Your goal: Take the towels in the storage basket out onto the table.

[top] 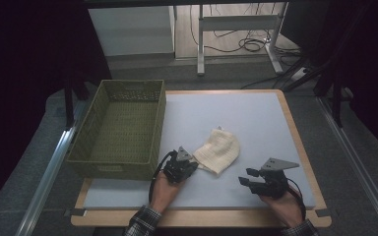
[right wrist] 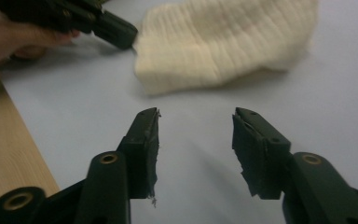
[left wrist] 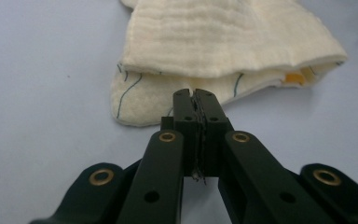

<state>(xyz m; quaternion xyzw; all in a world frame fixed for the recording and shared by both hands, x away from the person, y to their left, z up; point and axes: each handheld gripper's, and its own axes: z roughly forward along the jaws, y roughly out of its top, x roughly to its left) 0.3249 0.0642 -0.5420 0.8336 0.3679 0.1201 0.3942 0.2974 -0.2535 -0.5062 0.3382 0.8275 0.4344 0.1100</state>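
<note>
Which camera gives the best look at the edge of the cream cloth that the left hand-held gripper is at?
The left gripper view: the folded cream cloth sits close up, layered hem and blue stitching visible, just beyond the shut left hand-held gripper. The high view shows it small, whole, beside the green basket. The right gripper view shows its ribbed top, blurred.

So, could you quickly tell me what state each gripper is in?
Left gripper: shut on the edge of the cream cloth.
Right gripper: open, nothing between its jaws.

Cloth (left wrist: pixel 223 42) — top cut off by edge
</note>
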